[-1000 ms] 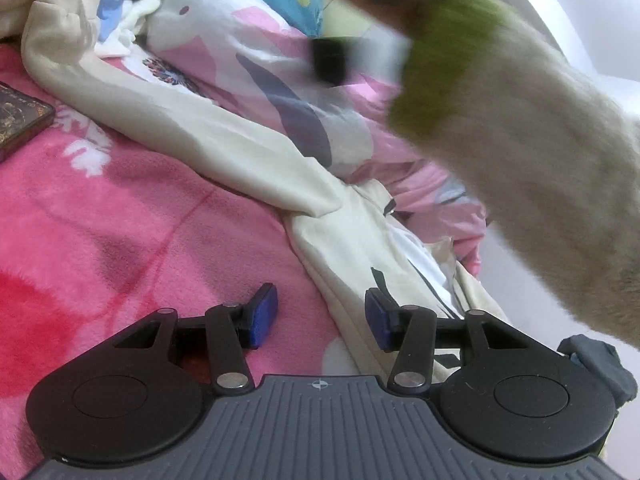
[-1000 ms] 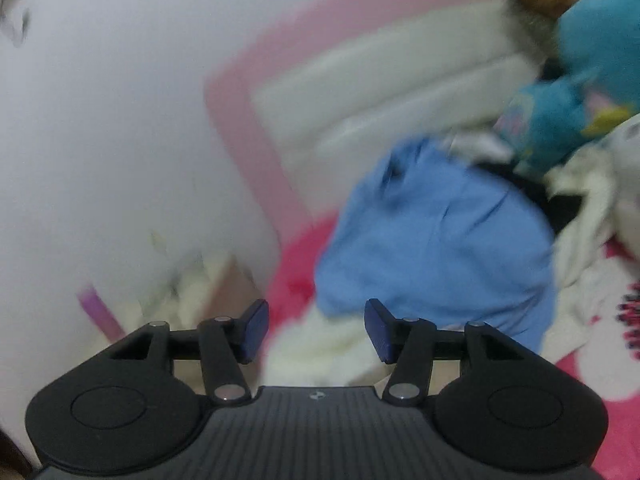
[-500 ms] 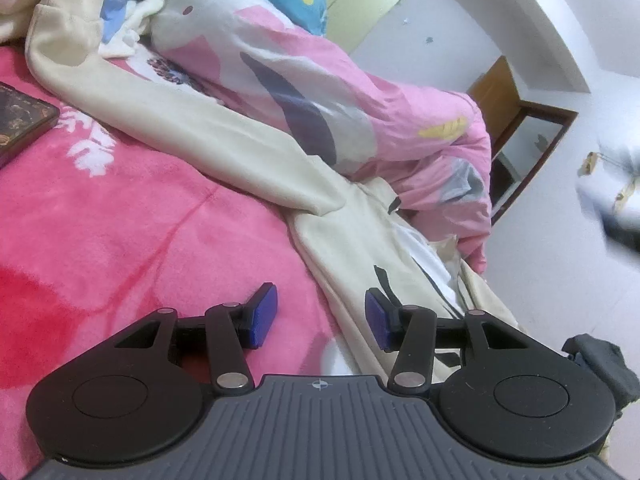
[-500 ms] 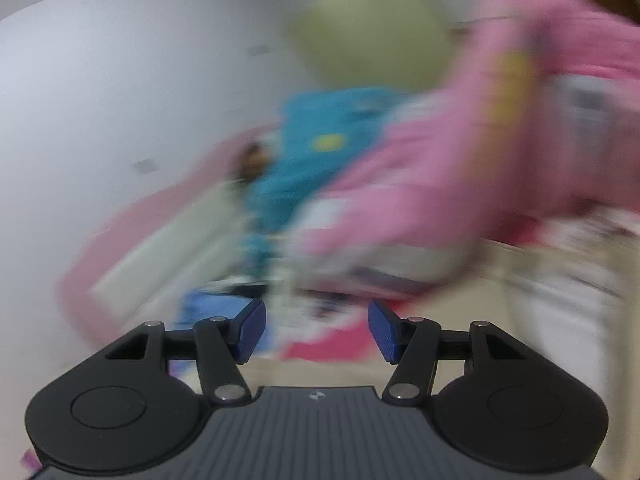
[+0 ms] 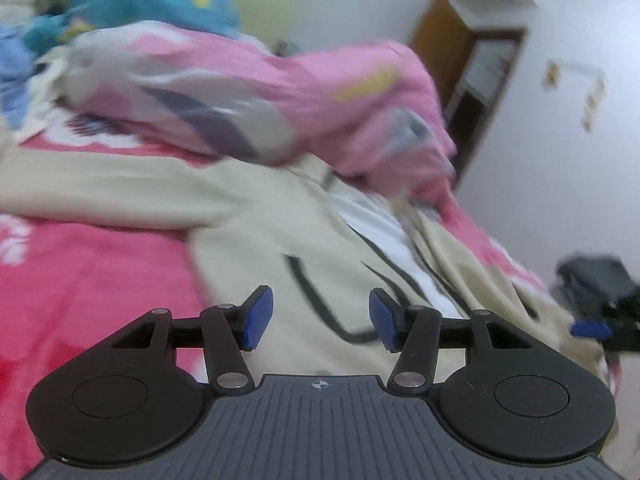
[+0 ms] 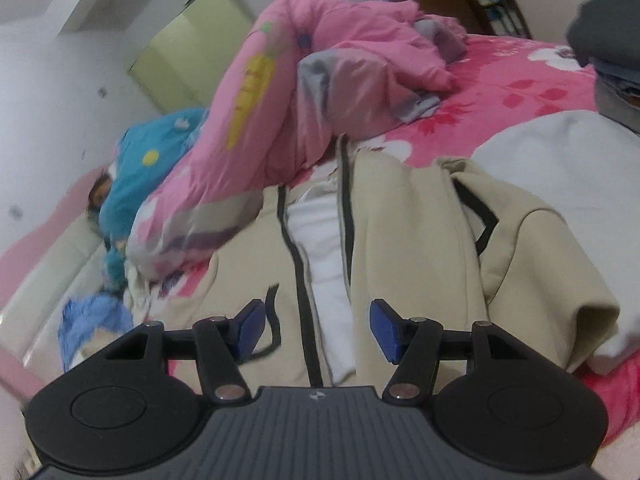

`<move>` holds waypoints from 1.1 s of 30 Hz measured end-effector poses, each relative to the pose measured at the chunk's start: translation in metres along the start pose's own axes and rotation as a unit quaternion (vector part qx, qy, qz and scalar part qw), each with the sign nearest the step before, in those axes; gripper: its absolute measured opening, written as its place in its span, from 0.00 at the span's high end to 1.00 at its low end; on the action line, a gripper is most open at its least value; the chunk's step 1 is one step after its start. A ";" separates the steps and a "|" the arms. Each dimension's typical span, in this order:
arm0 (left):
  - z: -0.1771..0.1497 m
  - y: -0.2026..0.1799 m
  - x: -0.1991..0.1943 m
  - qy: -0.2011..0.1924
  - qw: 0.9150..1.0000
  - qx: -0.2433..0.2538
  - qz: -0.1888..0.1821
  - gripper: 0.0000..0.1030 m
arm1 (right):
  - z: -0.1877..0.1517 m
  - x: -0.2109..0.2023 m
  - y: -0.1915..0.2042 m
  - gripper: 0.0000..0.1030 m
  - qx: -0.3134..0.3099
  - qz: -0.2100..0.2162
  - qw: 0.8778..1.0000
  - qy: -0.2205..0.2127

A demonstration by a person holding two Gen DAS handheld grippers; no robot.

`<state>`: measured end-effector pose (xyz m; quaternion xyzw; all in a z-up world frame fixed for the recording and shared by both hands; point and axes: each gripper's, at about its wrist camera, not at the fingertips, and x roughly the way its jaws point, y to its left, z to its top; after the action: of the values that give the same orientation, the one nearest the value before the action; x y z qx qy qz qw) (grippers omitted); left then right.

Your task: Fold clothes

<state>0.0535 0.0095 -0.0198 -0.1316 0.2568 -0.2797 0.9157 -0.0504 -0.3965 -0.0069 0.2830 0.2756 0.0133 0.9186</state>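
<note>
Pink fleece with white and red flowers covers the bed (image 6: 520, 92), and a crumpled pink quilt (image 6: 320, 92) printed with a carrot is heaped on it. White walls close the room; a pale yellow-green cupboard (image 6: 188, 52) stands behind the quilt, and a brown wooden door frame (image 5: 464, 80) shows to the right of the quilt in the left wrist view. A blue plush toy (image 6: 156, 160) lies against the padded headboard (image 6: 52, 264), left of the quilt.

Just below the quilt, a cream zip-up jacket (image 6: 400, 240) lies spread on the bed with its front up. Its long axis runs from the quilt straight toward the right camera, collar end tucked against the quilt and hem end nearest the lens. The dark-edged zip is undone, showing a strip of white lining. One sleeve stretches away to the left under the quilt's edge; the other is bunched at the right.

The right hand-held gripper (image 6: 316, 330) hovers over the hem, its blue pads spread on either side of the zip, holding nothing. The left hand-held gripper (image 5: 320, 318) is likewise spread over the jacket's left front panel, gripping nothing; that view is blurred.
</note>
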 end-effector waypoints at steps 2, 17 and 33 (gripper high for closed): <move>-0.005 -0.016 0.005 0.018 1.000 0.020 -0.010 0.48 | -0.007 0.001 0.006 0.40 -0.041 -0.017 0.999 0.007; -0.044 -0.097 0.034 0.109 0.982 0.145 -0.045 0.48 | -0.087 -0.008 0.025 0.43 -0.325 -0.065 0.942 0.045; -0.069 -0.118 0.043 0.123 0.972 0.198 -0.037 0.43 | -0.081 0.010 0.009 0.89 -0.291 -0.076 0.953 0.039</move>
<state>-0.0062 -0.1177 -0.0485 0.0785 0.3020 -0.3729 0.8738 -0.0818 -0.3457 -0.0628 -0.0194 0.3163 0.0338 0.9479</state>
